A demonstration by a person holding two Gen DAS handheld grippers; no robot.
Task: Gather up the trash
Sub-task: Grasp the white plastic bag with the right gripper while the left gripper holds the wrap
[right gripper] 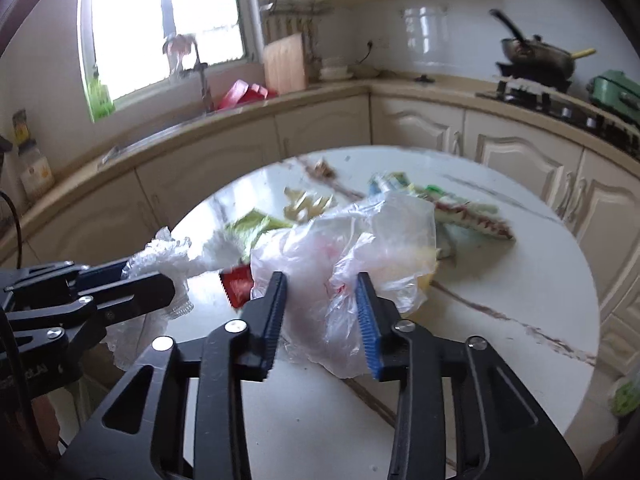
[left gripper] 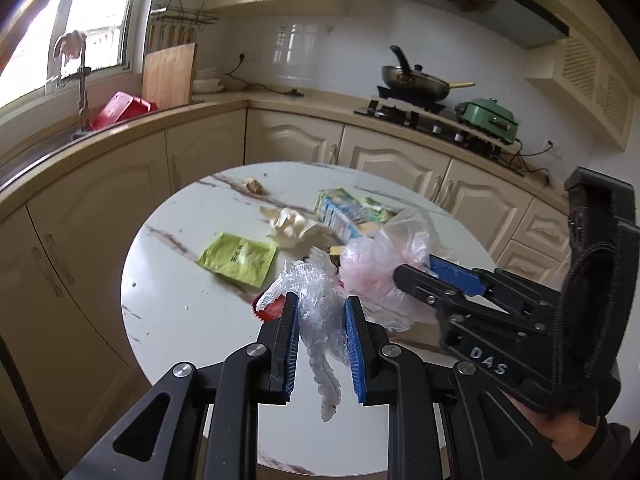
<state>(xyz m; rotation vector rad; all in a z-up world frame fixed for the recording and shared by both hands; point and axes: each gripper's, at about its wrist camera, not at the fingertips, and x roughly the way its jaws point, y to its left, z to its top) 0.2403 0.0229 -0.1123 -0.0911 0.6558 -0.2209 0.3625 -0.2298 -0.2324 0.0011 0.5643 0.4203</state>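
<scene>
My left gripper (left gripper: 322,308) is partly closed around a crinkled clear plastic wrap (left gripper: 316,304) that hangs down between its blue pads; whether they pinch it is unclear. My right gripper (right gripper: 322,284) stands around a thin clear plastic bag (right gripper: 352,248), jaws apart, just above the round white table (right gripper: 500,280). In the left wrist view the right gripper (left gripper: 416,270) reaches into that bag (left gripper: 384,264). A red wrapper (right gripper: 237,283) lies under the bag. A green sachet (left gripper: 238,258), crumpled paper (left gripper: 290,226) and a blue-green carton (left gripper: 340,212) lie on the table (left gripper: 180,312).
A brown scrap (left gripper: 255,185) lies at the table's far edge. Cream kitchen cabinets (left gripper: 384,152) curve behind the table, with a sink (left gripper: 48,140), cutting board (left gripper: 168,76), wok on a stove (left gripper: 416,80) and green cooker (left gripper: 488,116).
</scene>
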